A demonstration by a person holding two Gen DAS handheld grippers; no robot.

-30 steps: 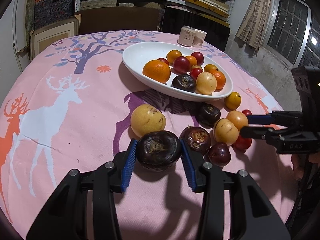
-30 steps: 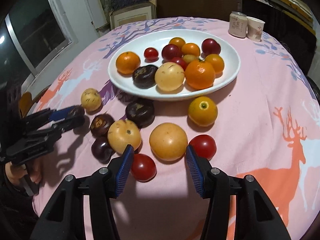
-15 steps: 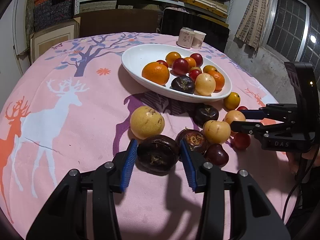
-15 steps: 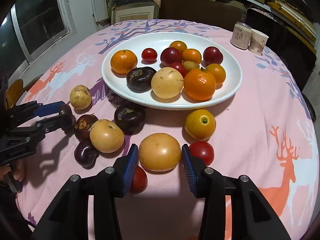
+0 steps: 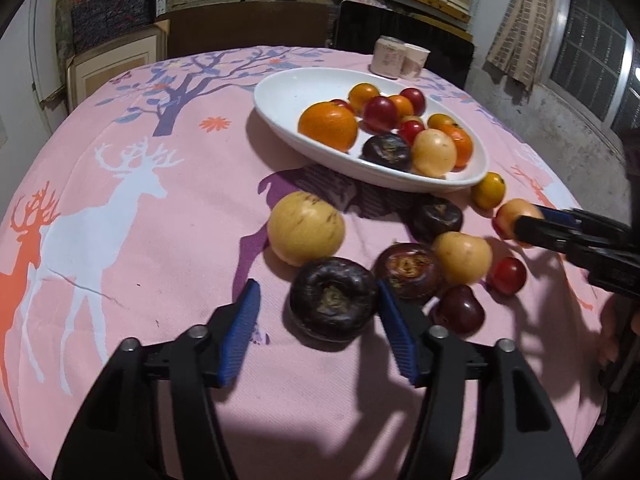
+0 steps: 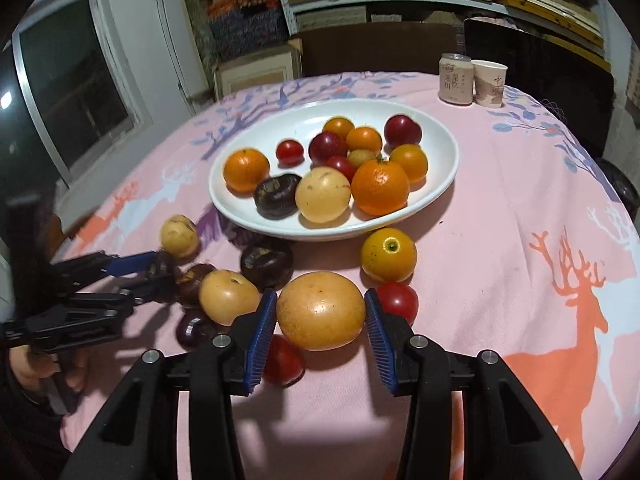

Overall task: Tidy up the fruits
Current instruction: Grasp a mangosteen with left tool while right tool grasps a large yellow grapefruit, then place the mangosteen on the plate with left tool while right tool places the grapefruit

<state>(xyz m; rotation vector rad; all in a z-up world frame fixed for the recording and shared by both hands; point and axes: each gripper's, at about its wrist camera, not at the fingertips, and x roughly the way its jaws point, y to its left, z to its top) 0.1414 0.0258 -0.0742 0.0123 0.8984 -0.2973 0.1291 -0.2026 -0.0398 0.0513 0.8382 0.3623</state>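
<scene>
The white oval dish sits toward the far side of the pink deer-print tablecloth, holding oranges, red plums, small tomatoes, one dark purple fruit and one pale yellow fruit. More fruit lies loose on the cloth just near of the dish. The left gripper has just been opening: its jaws stand wide around the dark wrinkled fruit, the left pad clearly apart from it, the right pad just beside it. The right gripper has its blue pads pressed on both sides of the large yellow-orange fruit, near of the dish. A can and a paper cup stand at the far edge.
</scene>
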